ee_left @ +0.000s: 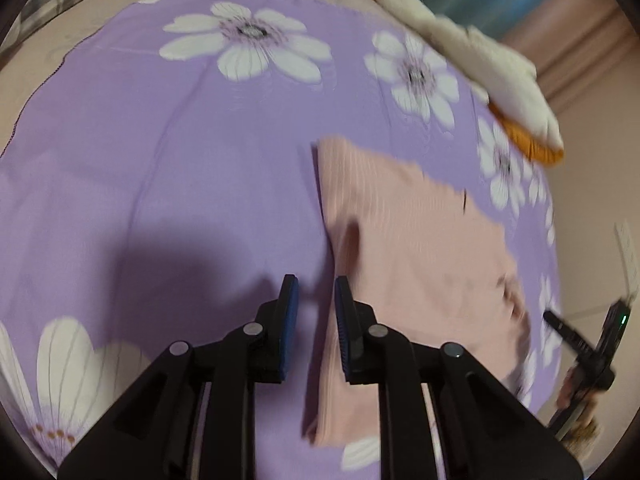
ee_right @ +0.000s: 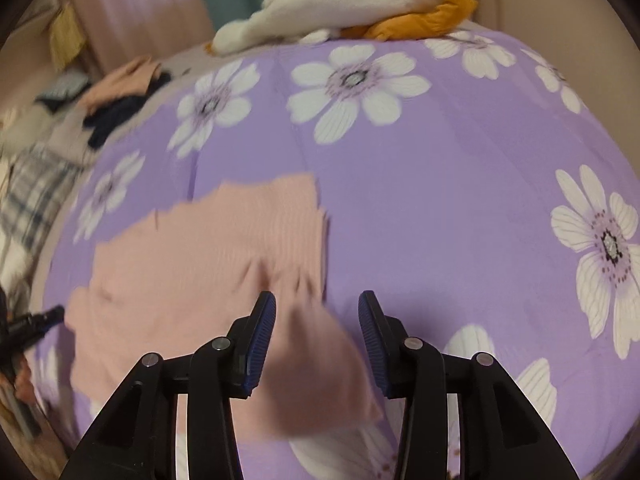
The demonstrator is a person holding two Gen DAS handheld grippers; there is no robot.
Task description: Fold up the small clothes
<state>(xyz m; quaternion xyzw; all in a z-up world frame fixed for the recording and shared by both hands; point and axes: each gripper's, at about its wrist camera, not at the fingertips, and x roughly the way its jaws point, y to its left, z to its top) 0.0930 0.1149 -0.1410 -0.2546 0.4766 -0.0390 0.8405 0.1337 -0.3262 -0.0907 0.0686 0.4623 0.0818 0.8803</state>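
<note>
Fold released; both hand-held grippers unclenched, grasping nothing.
We lift the left hand-held gripper (ee_left: 314, 286) and right hand-held gripper (ee_right: 316, 302) straight off the pink ribbed garment (ee_left: 404, 240) on the purple floral bedsheet (ee_left: 160, 160).

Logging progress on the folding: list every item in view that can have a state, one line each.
pink garment: lying on the sheet, partly folded, held by neither gripper.
left gripper: open, nothing between the jaws.
right gripper: open, above the garment's near corner.
purple floral sheet: spread flat.
white and orange plush toy: lying at the sheet's far edge.
pile of clothes: unfolded, heaped beyond the sheet.
</note>
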